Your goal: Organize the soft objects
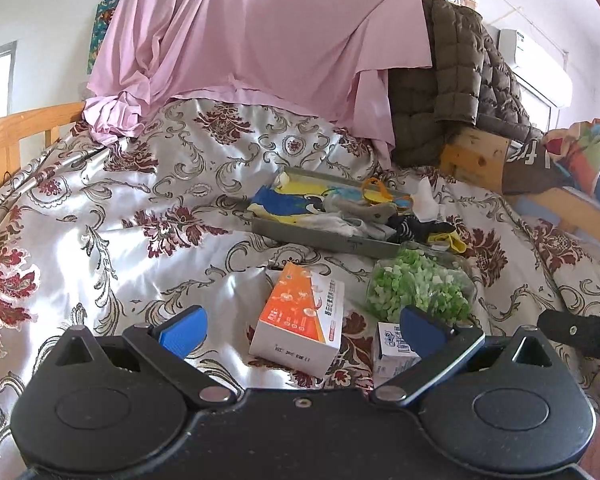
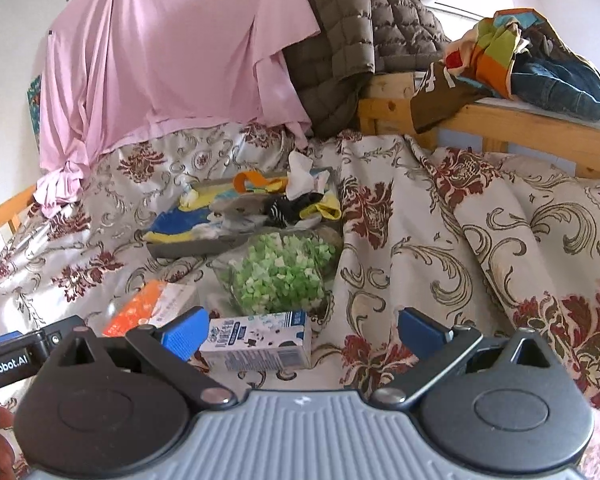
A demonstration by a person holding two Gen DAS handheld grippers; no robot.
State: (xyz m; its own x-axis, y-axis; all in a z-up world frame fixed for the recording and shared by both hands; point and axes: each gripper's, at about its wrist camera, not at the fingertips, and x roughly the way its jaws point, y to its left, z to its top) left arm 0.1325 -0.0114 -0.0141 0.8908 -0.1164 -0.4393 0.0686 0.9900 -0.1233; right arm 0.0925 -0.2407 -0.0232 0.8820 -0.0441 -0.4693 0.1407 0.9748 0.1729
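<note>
The working surface is a bed covered by a satin bedspread [image 1: 148, 208] with a maroon and grey floral print, creased throughout. A pink sheet [image 1: 260, 32] hangs across the upper centre of both views. A brown quilted jacket [image 1: 452, 80] drapes beside it at upper right in the left view. A wooden bed frame [image 2: 520, 124] crosses the upper right of the right view and carries a pile of folded clothes [image 2: 540, 64]. A wall air conditioner [image 1: 536, 64] sits at the far upper right.

A grey tray [image 1: 324, 238] lies at centre frame and holds the soft objects: mixed socks and cloth pieces [image 1: 340, 212] in blue, yellow, grey, white and black. Some spill over its right end. Just below the tray sits a clear bag of green pieces [image 1: 420, 284]. An orange and white box [image 1: 300, 316] lies lower centre in the left view. A small blue and white carton [image 2: 256, 340] lies lower centre in the right view.

Left tongs [image 1: 302, 326]: blue pads spread wide apart, holding nothing, above the orange box and the carton. Contact with either cannot be confirmed.

Right tongs [image 2: 302, 328]: pads spread wide apart, holding nothing. The left pad overlaps the carton in frame.

The individual items in the tray cannot be separated reliably. The print on the boxes is illegible. The orange box is blurred in the right view.
</note>
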